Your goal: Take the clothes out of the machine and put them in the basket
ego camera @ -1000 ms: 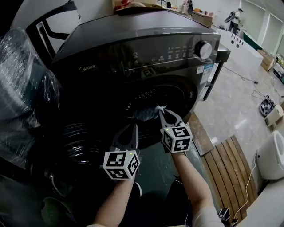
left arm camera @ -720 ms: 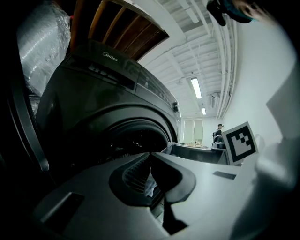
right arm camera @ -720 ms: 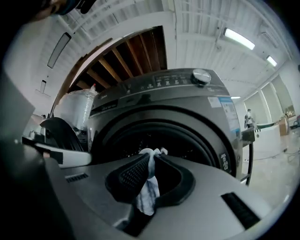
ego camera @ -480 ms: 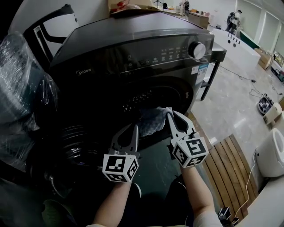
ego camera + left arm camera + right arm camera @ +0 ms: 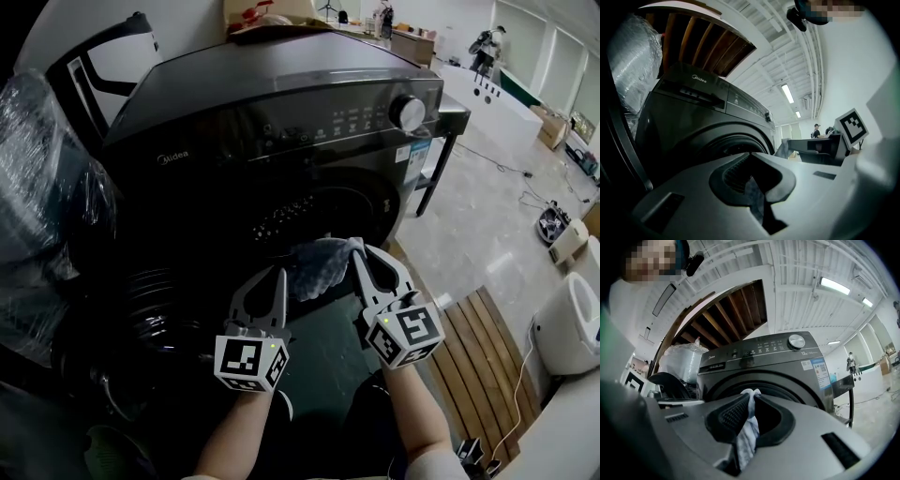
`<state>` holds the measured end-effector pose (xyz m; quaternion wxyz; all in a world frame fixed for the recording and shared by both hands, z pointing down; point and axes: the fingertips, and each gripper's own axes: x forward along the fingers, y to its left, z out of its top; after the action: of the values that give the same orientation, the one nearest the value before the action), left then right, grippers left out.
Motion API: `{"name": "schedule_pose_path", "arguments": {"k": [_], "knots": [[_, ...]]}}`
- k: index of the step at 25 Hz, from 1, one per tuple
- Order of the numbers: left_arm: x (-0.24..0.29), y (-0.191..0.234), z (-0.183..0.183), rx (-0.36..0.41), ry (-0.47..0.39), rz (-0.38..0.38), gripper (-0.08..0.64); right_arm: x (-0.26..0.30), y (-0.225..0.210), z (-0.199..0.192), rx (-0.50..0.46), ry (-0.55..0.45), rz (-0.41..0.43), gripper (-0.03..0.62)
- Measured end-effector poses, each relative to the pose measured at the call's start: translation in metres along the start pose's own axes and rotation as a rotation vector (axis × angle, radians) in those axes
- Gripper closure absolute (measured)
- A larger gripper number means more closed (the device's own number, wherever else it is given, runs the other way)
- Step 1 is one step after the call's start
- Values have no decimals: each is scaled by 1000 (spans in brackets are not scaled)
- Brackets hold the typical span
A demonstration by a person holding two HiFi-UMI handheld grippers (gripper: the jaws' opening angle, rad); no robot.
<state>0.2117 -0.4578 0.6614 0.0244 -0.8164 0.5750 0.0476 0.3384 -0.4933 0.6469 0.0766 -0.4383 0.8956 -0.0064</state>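
The dark grey washing machine (image 5: 281,103) stands in front of me, its round door (image 5: 141,309) swung open to the left. My right gripper (image 5: 356,249) is just outside the dark drum opening (image 5: 281,220) and shut on a pale blue-white cloth (image 5: 319,267). That cloth hangs between the pads in the right gripper view (image 5: 746,437). My left gripper (image 5: 280,275) is beside the cloth's left edge with its jaws together. A dark strip shows in the gap behind its pads (image 5: 754,197), and I cannot tell what it is. A green rim (image 5: 105,448), perhaps the basket, shows at the lower left.
A plastic-wrapped bundle (image 5: 37,187) sits left of the machine. Right of it are a black metal frame (image 5: 450,141), wooden slats (image 5: 487,347) on the tiled floor and a white appliance (image 5: 574,328). A person stands far back in the room.
My right gripper has drawn back and up from the drum opening, pulling more of the cloth out. The left gripper has risen slightly beside it.
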Motion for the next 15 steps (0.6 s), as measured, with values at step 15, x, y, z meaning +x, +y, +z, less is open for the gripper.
{"name": "schedule_pose_path", "arguments": {"k": [15], "knots": [[2, 1, 6, 39, 31, 24, 538, -2, 5, -2, 12, 5, 3, 558]]}}
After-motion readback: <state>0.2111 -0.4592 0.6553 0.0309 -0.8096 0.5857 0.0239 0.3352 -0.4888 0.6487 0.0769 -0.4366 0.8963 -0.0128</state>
